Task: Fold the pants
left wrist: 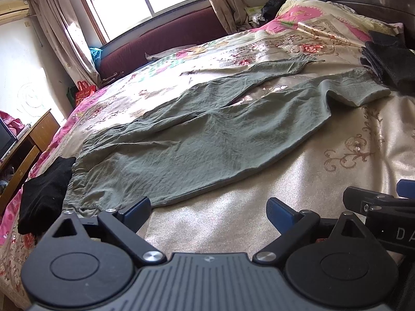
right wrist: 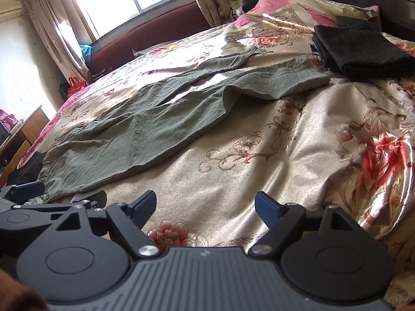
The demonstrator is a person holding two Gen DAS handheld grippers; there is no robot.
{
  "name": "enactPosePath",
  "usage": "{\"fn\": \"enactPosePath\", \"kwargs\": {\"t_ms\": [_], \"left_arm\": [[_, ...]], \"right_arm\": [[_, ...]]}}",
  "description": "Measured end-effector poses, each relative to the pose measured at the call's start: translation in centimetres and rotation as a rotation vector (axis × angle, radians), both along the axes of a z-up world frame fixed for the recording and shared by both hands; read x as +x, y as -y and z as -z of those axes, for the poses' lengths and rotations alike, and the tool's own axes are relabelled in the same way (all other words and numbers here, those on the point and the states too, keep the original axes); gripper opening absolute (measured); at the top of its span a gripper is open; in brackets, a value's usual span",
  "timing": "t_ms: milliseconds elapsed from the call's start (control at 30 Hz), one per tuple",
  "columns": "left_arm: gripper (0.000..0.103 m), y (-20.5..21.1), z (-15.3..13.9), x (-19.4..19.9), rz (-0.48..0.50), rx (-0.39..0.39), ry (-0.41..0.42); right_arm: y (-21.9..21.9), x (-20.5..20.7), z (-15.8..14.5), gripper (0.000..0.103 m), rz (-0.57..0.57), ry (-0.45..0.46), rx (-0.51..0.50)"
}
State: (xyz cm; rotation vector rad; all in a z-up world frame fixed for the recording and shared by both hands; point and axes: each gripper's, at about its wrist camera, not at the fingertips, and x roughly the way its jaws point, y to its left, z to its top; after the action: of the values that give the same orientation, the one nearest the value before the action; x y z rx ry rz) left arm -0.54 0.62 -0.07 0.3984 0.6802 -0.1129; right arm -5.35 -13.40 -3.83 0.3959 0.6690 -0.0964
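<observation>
Grey-green pants (left wrist: 197,140) lie spread flat on the floral bedspread (left wrist: 298,207), waistband at the near left, two legs running toward the far right. They also show in the right wrist view (right wrist: 145,127). My left gripper (left wrist: 208,211) is open and empty, just short of the pants' near edge by the waist. My right gripper (right wrist: 206,207) is open and empty over bare bedspread (right wrist: 259,160), to the right of the pants. The right gripper's side shows in the left wrist view (left wrist: 376,202); the left one shows in the right wrist view (right wrist: 28,191).
A black garment (left wrist: 44,191) lies at the left by the waistband. A folded dark stack (right wrist: 360,49) sits at the far right beside the leg ends. A pillow (right wrist: 293,7), maroon headboard (right wrist: 155,33), window and wooden desk (left wrist: 23,150) surround the bed.
</observation>
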Motion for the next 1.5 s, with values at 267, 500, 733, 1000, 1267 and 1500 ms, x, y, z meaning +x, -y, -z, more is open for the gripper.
{"fn": "enactPosePath", "kwargs": {"t_ms": [267,500,733,1000,1267,1500], "left_arm": [[0.103,0.3,0.2,0.2,0.007,0.009,-0.001],[0.103,0.5,0.3,0.3,0.003,0.008,-0.003],[0.103,0.4,0.4,0.1,0.003,0.004,-0.004],[0.103,0.0,0.6,0.4,0.008,-0.024,-0.006],[0.103,-0.4,1.2,0.9,0.04,-0.081,0.011],[0.103,-0.9,1.8,3.3,0.097,-0.179,-0.009]], "right_arm": [[0.2,0.1,0.1,0.084,0.009,-0.006,0.011],[0.3,0.1,0.2,0.084,0.012,-0.01,0.02],[0.3,0.2,0.3,0.084,0.009,-0.011,0.019],[-0.2,0.2,0.2,0.084,0.016,-0.007,-0.01],[-0.2,0.6,0.2,0.084,0.041,-0.019,-0.021],[0.7,3.3,-0.8,0.084,0.05,0.009,-0.051]]}}
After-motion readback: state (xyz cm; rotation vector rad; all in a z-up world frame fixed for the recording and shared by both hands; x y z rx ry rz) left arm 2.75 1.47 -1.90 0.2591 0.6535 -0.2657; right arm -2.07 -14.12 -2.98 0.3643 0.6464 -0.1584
